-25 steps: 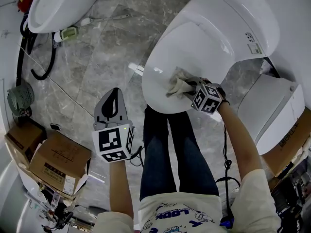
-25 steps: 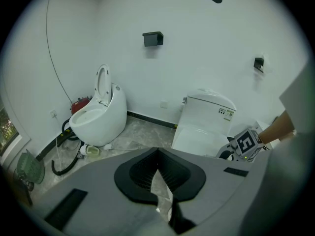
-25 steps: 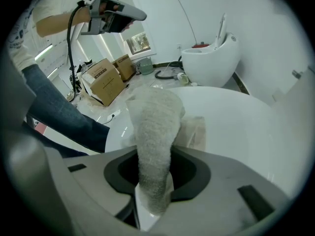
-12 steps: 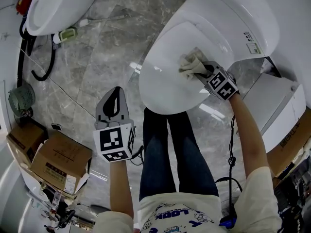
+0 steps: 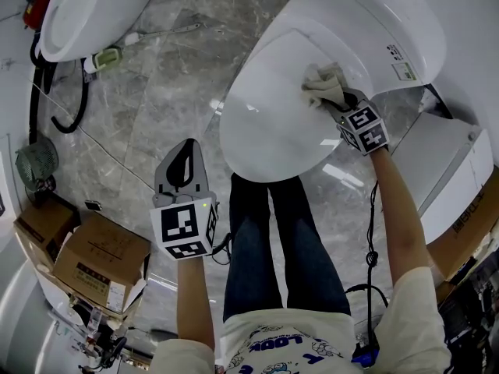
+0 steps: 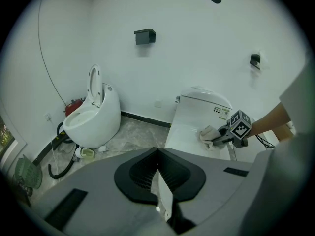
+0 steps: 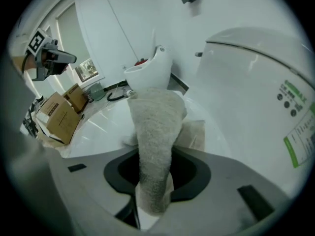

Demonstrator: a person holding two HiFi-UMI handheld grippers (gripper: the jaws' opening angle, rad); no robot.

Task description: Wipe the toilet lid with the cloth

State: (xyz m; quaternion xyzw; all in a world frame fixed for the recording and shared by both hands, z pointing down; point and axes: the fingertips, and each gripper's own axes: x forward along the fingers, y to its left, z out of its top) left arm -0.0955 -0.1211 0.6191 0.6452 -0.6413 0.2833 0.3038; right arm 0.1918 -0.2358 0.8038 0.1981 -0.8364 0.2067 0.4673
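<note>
Two tools: my right tool [image 5: 335, 100] clamps the cloth [image 5: 320, 88], pressed on the toilet lid [image 5: 265, 119] near its hinge end, upper right of frame; most lid lies down-left, likely my next stroke. Left tool [image 5: 183, 158] closed, empty, well apart

Clothing: pale short-sleeved T-shirt [image 5: 312, 341] with blue print on the chest; dark blue jeans [image 5: 273, 244].
Left gripper [image 5: 184, 153]: grey shell, dark oval opening, white cube [image 5: 185, 228] with black square markers, small green light on its top edge.
Right gripper [image 5: 337, 102]: a like marker cube [image 5: 363, 128].
Black cable [image 5: 373, 232] runs along the right arm to a blue fitting [image 5: 360, 357] at the waist.
</note>
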